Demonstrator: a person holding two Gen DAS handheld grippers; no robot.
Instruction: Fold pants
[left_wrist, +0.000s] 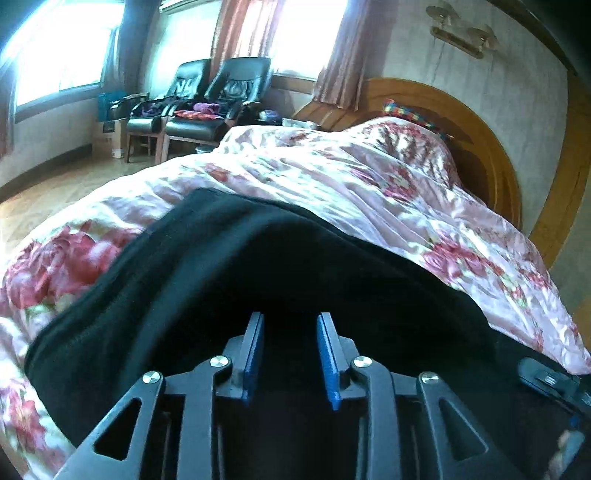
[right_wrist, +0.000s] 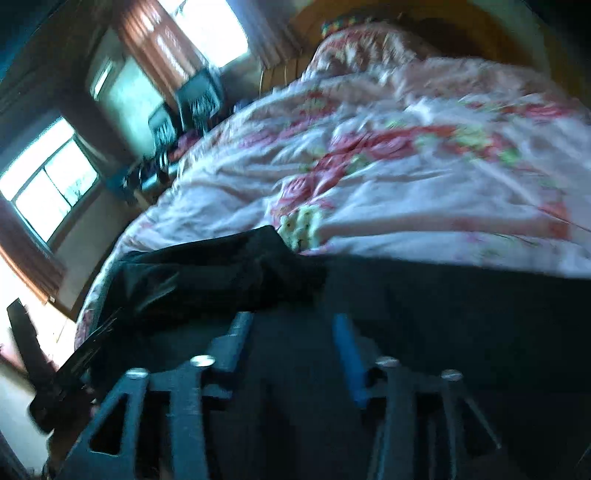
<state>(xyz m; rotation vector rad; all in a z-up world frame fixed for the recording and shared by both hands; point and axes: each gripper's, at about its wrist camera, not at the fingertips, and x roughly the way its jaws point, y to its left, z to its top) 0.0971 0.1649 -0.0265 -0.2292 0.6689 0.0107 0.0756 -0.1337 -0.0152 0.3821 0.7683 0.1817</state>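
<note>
Black pants lie spread on a pink floral quilt on the bed. In the left wrist view my left gripper hovers low over the pants with its blue pads apart and nothing between them. In the blurred right wrist view the pants lie bunched at the left and run dark across the lower frame. My right gripper is open just over the dark cloth, one blue pad showing. Part of the other gripper shows at the left wrist view's right edge.
A wooden headboard stands at the bed's far right end. Two black armchairs with clothes on them stand by the bright windows. A cardboard box sits on the wooden floor left of the bed.
</note>
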